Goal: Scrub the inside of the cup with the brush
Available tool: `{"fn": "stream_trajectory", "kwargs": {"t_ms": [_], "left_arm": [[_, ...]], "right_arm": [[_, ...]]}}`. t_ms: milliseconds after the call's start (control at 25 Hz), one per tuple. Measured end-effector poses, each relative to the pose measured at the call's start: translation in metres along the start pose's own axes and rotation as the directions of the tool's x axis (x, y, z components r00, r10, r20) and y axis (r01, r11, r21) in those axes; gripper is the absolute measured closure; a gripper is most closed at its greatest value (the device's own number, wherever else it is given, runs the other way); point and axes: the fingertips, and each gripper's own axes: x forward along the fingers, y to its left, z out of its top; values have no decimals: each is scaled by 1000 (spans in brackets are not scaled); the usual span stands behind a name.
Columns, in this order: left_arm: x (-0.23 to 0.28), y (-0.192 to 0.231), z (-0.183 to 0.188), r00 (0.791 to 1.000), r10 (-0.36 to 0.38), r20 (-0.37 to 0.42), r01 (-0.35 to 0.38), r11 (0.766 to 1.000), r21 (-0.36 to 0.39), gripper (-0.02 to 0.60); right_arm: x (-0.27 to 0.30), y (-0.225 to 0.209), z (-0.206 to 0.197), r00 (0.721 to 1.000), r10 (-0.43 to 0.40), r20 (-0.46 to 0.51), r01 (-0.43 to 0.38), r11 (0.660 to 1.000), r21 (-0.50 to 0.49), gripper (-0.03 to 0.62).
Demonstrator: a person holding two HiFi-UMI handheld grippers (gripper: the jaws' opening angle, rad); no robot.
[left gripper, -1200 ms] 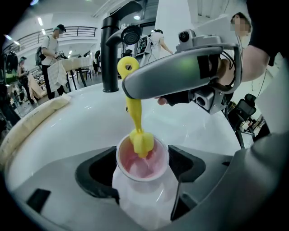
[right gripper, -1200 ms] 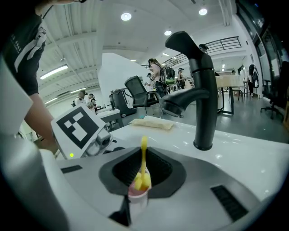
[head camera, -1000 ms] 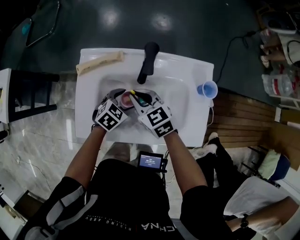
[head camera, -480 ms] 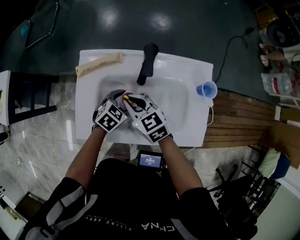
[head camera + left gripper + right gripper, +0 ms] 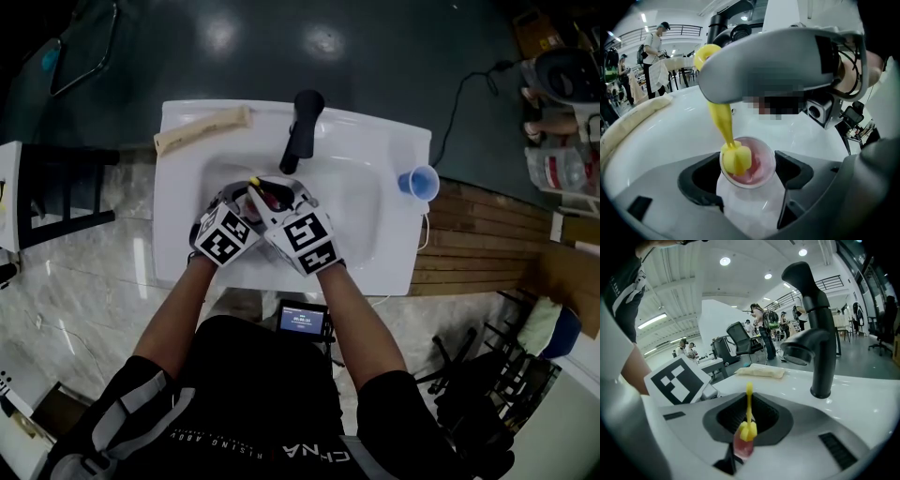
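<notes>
Cup [image 5: 751,199] over sink [image 5: 361,202], brush [image 5: 736,158] inside, faucet [image 5: 301,131] behind

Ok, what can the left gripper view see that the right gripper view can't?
Only the left gripper view looks right into the open cup. Only the right gripper view shows the whole black faucet and a marker cube. Both show the yellow brush with its sponge head at the cup's mouth, and a beige cloth on the sink rim.

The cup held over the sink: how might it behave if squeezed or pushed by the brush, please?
The cup looks thin and translucent, so probably light and apt to flex in the left gripper. Its smooth wall may slip if the brush pushes hard.
</notes>
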Motion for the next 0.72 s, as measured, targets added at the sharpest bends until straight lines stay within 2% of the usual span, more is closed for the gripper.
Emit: {"fn": "stream_trajectory", "kwargs": {"t_ms": [280,520,720], "left_arm": [[0,-2,-1,1000,0,1,0,1000,2,232],[1,-1,-1,1000,0,-3,0,1000,3,232],[2,-1,-6,999,8,-44,-6,999,35,232]], "right_arm": [[-9,-16,-7,999,-49,-18,49,999,-11,554],[-16,-16,-21,998,-46,-49,45,999,-13,554],[-19,-13,-32,997,-46,-59,46,999,1,554]]}}
